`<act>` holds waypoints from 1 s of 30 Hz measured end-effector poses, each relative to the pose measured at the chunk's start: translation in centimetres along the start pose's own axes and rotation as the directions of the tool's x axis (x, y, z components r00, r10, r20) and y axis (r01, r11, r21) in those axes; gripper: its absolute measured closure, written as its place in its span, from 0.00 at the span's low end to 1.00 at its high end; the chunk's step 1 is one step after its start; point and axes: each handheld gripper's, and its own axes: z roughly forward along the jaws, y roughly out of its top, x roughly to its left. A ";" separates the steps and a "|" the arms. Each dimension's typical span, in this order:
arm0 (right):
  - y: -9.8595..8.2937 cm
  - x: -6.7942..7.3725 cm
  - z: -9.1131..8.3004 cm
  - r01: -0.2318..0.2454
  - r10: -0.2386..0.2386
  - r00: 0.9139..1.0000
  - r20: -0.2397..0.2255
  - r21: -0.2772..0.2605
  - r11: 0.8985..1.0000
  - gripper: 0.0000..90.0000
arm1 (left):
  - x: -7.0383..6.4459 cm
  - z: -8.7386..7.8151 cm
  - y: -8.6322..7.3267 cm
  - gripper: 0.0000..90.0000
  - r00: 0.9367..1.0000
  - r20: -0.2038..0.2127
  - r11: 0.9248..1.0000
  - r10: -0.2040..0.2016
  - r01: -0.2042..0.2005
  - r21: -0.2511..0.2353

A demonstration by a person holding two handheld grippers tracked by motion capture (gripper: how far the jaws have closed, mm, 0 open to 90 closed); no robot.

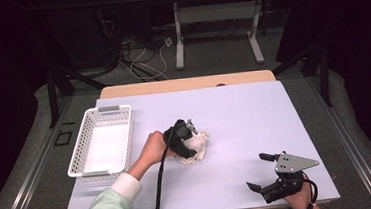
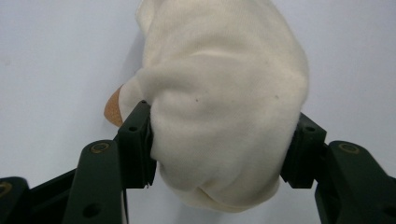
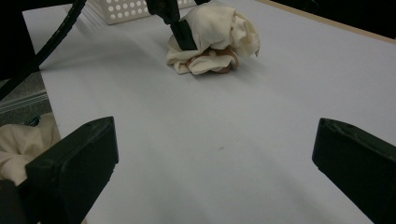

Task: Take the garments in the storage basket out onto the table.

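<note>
Black jaws of the right gripper point(image 1: 262, 172) stand spread wide apart at the near right corner of the table point(image 1: 254, 109), holding nothing; in the right gripper view only bare table surface lies between them. From this gripper the cream cloth bundle point(image 1: 197, 144) lies well apart, ahead and toward the left, near the table's middle.

Farther in, the left gripper point(image 1: 190, 134) is the nearer tool by far: its jaws are closed against the two flanks of the cloth bundle point(image 2: 219, 107), pressing the fabric in on both sides. The bundle sits on the table, bunched into a rounded lump with its longer dimension running away from the jaws. A tan patch point(image 2: 113, 108) shows at the bundle's lower edge; what it is cannot be told.

Beyond and to the left of that hand, the white basket point(image 1: 102, 141) stands empty, just beside the left forearm. Judged from this layout, any transfer to the basket is a short leftward carry for the left gripper.
</note>
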 end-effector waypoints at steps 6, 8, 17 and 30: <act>0.0 0.0 0.0 0.001 -0.001 1.000 0.000 0.002 1.000 0.00 | 0.0 0.2 -0.3 0.42 1.000 -0.006 1.000 -0.017 0.017 -0.017; 0.0 0.0 0.0 0.001 -0.001 1.000 0.000 0.002 1.000 0.00 | 0.0 0.3 -0.4 0.41 1.000 -0.004 0.999 -0.023 0.023 -0.029; 0.0 0.0 0.0 -0.001 0.001 1.000 0.001 0.001 1.000 0.00 | 0.0 0.0 -1.1 0.30 0.999 0.011 0.995 -0.044 0.045 -0.088; 0.0 0.0 0.0 -0.005 0.005 1.000 0.001 0.007 1.000 0.00 | -0.5 -1.3 -2.7 0.07 0.995 -0.037 0.978 -0.093 0.085 -0.189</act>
